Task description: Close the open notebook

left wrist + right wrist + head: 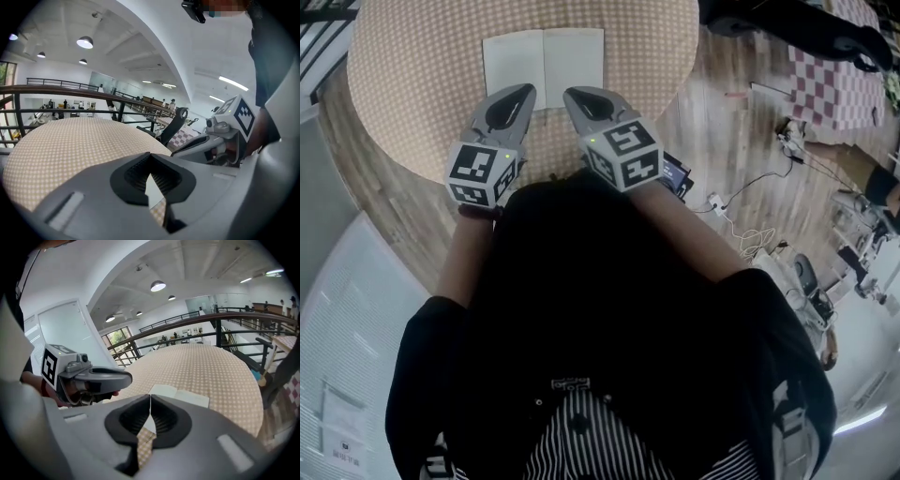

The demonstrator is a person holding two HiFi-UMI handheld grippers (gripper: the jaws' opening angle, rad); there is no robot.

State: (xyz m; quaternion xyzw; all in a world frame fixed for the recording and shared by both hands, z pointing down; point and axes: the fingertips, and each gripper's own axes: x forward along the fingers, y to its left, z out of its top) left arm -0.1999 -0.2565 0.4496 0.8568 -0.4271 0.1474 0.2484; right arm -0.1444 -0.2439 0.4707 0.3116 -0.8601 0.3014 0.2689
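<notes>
An open white notebook [544, 64] lies flat on the far part of a round table with a dotted tan cloth [412, 56]. Both grippers hover just short of its near edge. My left gripper [523, 91] points at the left page and my right gripper [572, 94] at the right page. In each gripper view the jaw tips meet with nothing between them: left gripper [150, 161], right gripper [150, 401]. The right gripper view shows the notebook [180, 395] just beyond the jaws, with the left gripper [126, 377] beside it.
The table's near rim [422, 244] stands close to the person's body. Cables and small gear [741, 216] lie on the wooden floor at right. A checkered table [839, 89] stands at the upper right. A dark railing [70, 89] runs behind the round table.
</notes>
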